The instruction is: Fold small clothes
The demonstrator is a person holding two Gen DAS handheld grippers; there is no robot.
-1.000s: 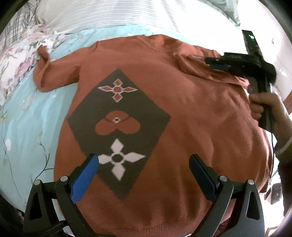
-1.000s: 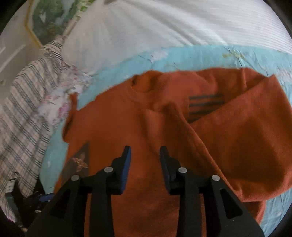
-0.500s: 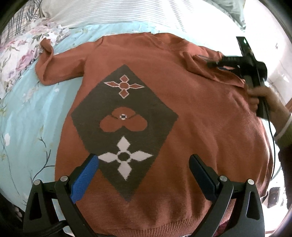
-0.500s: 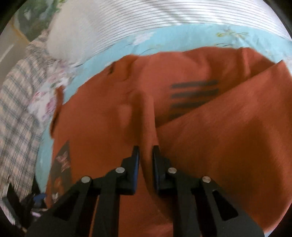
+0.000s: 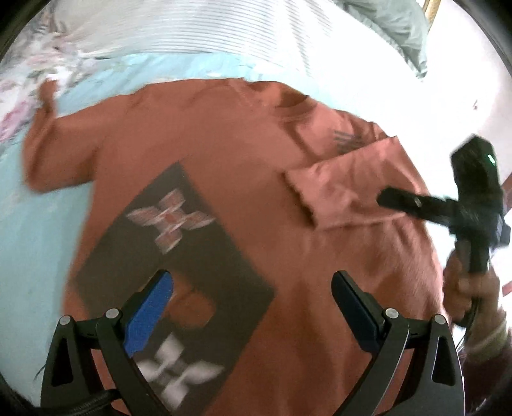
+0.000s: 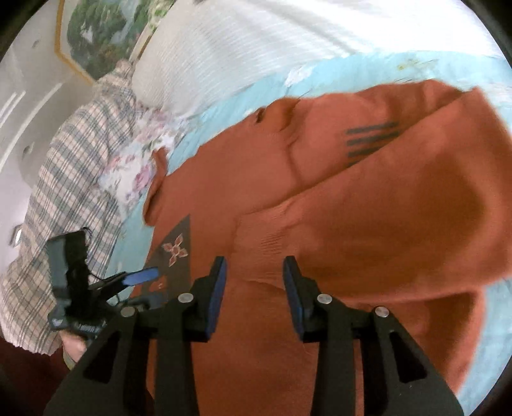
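A rust-orange sweater (image 5: 256, 198) with a dark diamond pattern (image 5: 179, 265) lies flat on a light blue bed sheet (image 5: 28, 243). Its right sleeve (image 5: 345, 192) is folded in across the chest; it also shows in the right wrist view (image 6: 400, 217). Its left sleeve (image 5: 54, 150) lies spread out to the left. My left gripper (image 5: 252, 307) is open and empty above the lower front of the sweater. My right gripper (image 6: 254, 281) is open and empty just over the folded sleeve's cuff; it shows in the left wrist view (image 5: 400, 201) at the sleeve.
A white striped pillow (image 5: 192, 28) lies beyond the sweater's collar. A plaid cloth (image 6: 64, 179) and floral bedding (image 6: 134, 169) lie on the left. A framed picture (image 6: 105, 35) hangs on the wall behind.
My right gripper was shut on the right sleeve half a second ago; it has let go and opened, leaving the sleeve folded across the chest. My left gripper has shifted closer over the sweater.
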